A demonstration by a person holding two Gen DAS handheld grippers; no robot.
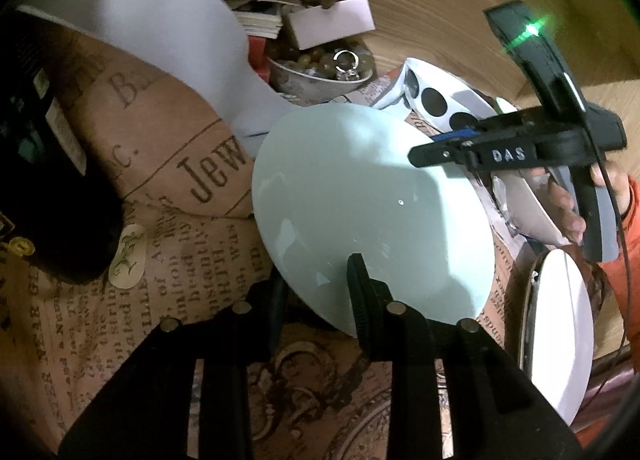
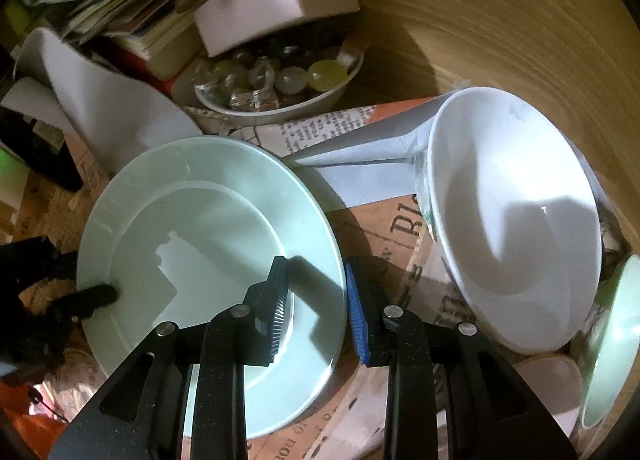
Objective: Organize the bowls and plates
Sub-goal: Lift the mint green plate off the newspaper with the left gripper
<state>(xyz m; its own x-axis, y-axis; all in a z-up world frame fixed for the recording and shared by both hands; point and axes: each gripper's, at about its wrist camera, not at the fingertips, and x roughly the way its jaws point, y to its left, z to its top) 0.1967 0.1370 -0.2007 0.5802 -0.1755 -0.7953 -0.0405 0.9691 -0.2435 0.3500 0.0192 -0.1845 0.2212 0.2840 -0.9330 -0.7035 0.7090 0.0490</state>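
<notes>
A pale green plate lies on the printed tablecloth; it also shows in the right wrist view. My left gripper straddles the plate's near rim, one finger over it and one under; I cannot tell how tightly the jaws sit. My right gripper is open with one finger above the plate's right rim and the blue-padded finger outside it. A white bowl lies tilted to the right. A second green dish sits at the far right edge.
A bowl of glass beads stands behind the plate, with a pink box and stacked books beyond. White paper lies at the left. A white plate stands at the right. A dark object sits left.
</notes>
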